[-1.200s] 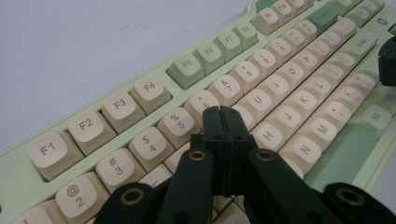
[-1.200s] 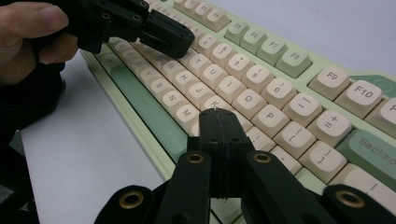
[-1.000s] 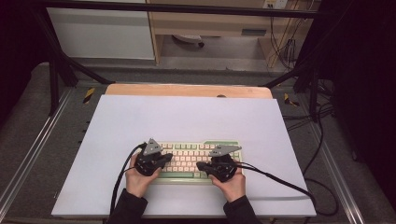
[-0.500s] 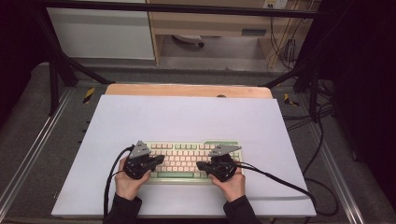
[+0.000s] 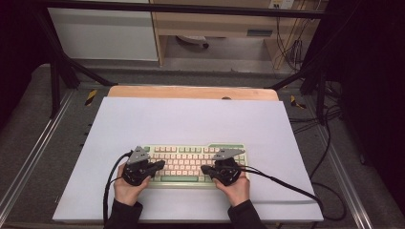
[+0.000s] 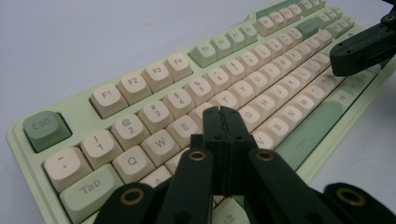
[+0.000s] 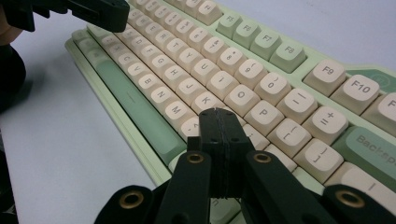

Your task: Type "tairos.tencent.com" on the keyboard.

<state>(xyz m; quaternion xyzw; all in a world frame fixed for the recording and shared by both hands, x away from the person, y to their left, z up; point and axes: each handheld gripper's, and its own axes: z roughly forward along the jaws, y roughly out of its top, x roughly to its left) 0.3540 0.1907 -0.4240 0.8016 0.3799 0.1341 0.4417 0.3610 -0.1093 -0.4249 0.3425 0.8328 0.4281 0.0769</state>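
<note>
Table: flat, matte, pale lavender-white sheet over a wooden top, whose tan far edge shows as a strip beyond the sheet.

Left hand: dark sleeve, wrapped around the left gripper at the keyboard's left end. The body is black, hard and angular, with a grey three-cornered plate on top and a black cable looping off toward the near edge. In the left gripper view its two black jaws are pressed flat together with nothing between them, their squared tips over the keys near E and R; brass-ringed pivot holes mark the linkage arms.

Keyboard: a long rectangle lying flat at the near middle of the table, between the two hands. The case is smooth pale green plastic; the keycaps are rounded, cream-coloured and matte, with grey legends. Accent keys are sage green: Esc, Tab, the long space bar and Backspace.

Right gripper: same black build and grey plate, over the keyboard's right end, its cable trailing right across the sheet. In the right gripper view its jaws are likewise closed tight on nothing, tips above the keys near L and the comma row.

Right hand: dark sleeve, gripping that tool from the near side.
</note>
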